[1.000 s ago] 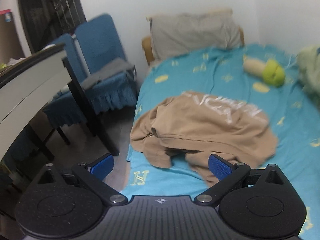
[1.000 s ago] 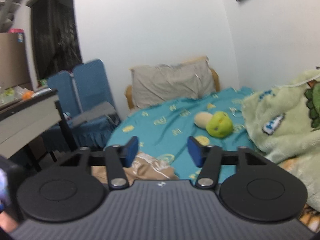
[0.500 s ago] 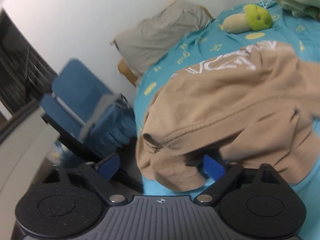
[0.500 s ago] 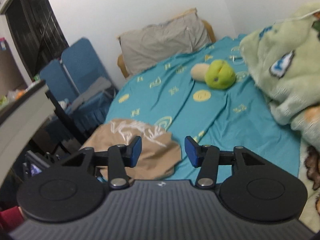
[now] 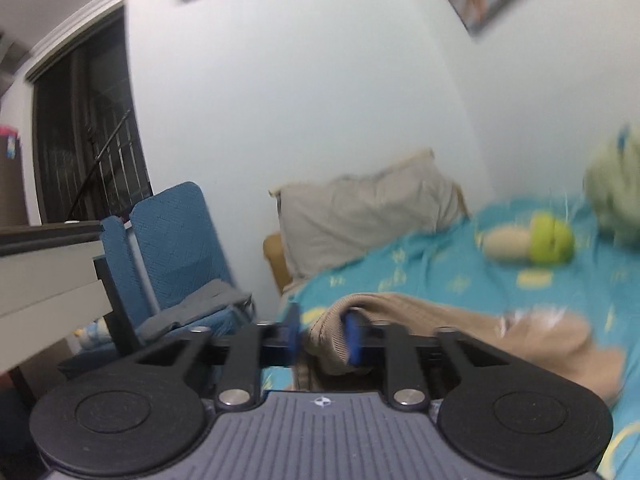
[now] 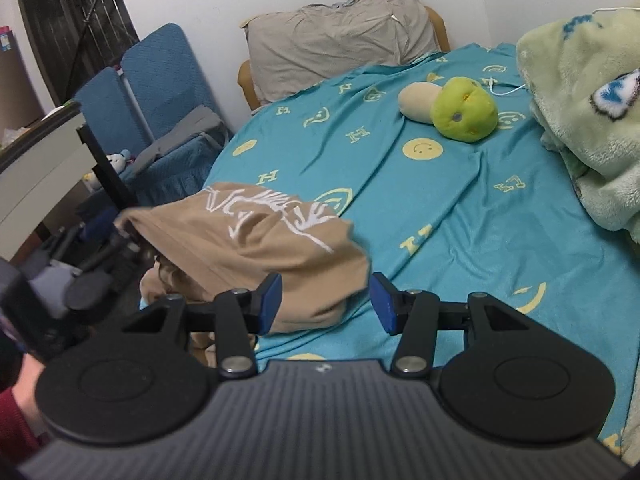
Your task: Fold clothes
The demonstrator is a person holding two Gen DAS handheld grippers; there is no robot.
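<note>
My left gripper (image 5: 322, 338) is closing on the ribbed hem of the tan top (image 6: 256, 240), which lies bunched at the bed's (image 6: 460, 208) near edge, while my right gripper (image 6: 325, 300) hovers half-open over its other side.

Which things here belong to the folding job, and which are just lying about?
Job: tan sweatshirt; left gripper, jaws closing on its edge; right gripper, jaws apart.
Lying about: pillow; green plush toy; fleece blanket; blue chairs.
</note>
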